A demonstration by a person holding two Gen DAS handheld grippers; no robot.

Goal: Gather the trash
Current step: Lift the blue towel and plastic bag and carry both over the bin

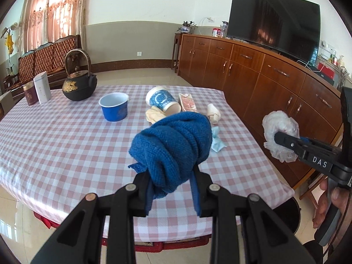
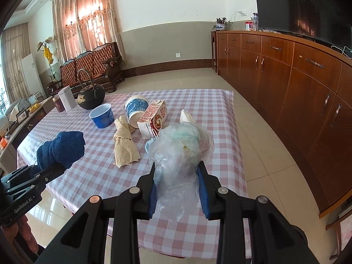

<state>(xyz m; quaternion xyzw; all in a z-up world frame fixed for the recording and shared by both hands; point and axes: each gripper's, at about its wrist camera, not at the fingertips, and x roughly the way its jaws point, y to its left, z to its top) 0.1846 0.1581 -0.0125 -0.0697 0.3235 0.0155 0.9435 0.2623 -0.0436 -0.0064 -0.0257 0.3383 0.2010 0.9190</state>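
Blue knitted cloth, bunched into a wad (image 1: 173,147), is pinched between the jaws of the left gripper (image 1: 173,184), and a crumpled clear plastic bag (image 2: 180,154) is squeezed the same way in the right gripper (image 2: 178,187). So both sets of jaws are closed on soft stuff, each bundle clamped low so the bulk sticks out past the tips. Both bundles are held up off the pink-and-white checked counter (image 1: 55,136), near its front edge, which reads as carry height so nothing gets dragged through the rest of the litter.

Plenty is left on the counter, tbh: a tipped-over blue-patterned paper cup (image 2: 136,110), a red-and-white drink carton lying flat (image 2: 154,118), a twisted beige paper napkin (image 2: 125,147), a white crumpled tissue (image 1: 213,113) and a pale blue scrap (image 1: 217,142), all bunched mid-counter. An upright blue plastic bowl (image 1: 114,107), a black iron teapot (image 1: 79,85) and two tea tins (image 1: 37,91) are parked toward the far side, probably keepers. No bin is seen in either view, so where the two handfuls go can't be told.
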